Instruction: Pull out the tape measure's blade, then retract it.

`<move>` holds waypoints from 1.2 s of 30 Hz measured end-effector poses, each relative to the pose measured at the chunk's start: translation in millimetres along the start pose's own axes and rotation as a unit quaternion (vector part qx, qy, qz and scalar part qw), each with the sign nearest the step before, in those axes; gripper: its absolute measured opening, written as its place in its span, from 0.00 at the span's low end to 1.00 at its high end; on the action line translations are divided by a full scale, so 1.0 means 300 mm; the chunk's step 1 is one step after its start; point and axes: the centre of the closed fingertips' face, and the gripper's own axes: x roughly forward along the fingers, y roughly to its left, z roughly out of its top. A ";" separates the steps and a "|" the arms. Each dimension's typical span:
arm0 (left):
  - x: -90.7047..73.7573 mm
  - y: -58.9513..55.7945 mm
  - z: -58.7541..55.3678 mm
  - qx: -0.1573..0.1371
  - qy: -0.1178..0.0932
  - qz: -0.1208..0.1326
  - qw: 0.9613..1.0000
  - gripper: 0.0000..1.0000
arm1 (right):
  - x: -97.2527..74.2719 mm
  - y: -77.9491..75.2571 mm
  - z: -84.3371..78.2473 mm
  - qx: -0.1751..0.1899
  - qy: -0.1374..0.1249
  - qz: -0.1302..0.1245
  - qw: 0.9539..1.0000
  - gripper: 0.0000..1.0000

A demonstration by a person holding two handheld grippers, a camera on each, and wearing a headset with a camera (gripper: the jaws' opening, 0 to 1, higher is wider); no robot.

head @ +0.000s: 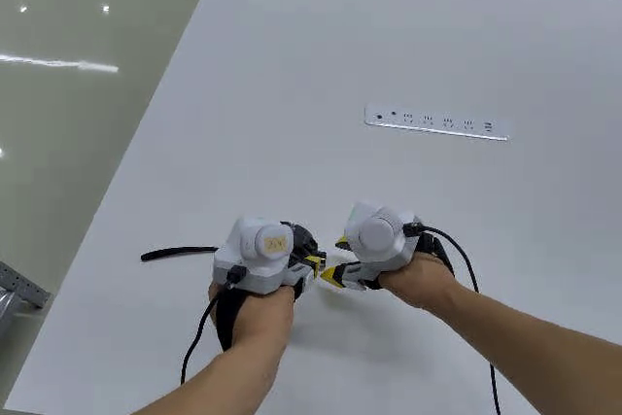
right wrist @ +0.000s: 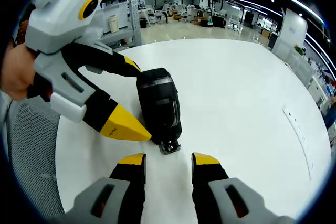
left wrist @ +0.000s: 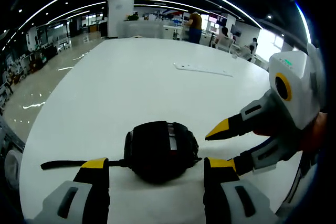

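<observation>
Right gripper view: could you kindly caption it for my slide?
Open right claw faces black tape measure, bracketed by left claw.

— What carries everything here?
— A broad white table with a plain, pale top.
— And what lies on it?
— A long, flat white power strip, its row of sockets facing up. Well apart from the power strip, on the person's side of it, a black tape measure rests on the tabletop.
— Anything more?
— A thin black strap lies flat on the surface. It meets the tape measure on the side turned away from the power strip and trails farther from it
</observation>
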 end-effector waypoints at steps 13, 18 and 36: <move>-0.053 0.014 -0.021 0.014 0.001 -0.018 1.000 0.72 | -0.089 0.009 -0.017 0.067 -0.027 -0.039 0.997 0.40; -0.075 0.002 -0.026 0.017 -0.002 -0.029 0.999 0.73 | -0.118 0.017 -0.030 0.089 -0.035 -0.051 0.994 0.41; -0.140 -0.025 -0.020 0.027 -0.012 -0.052 0.998 0.78 | -0.223 0.037 -0.035 0.150 -0.069 -0.088 0.982 0.51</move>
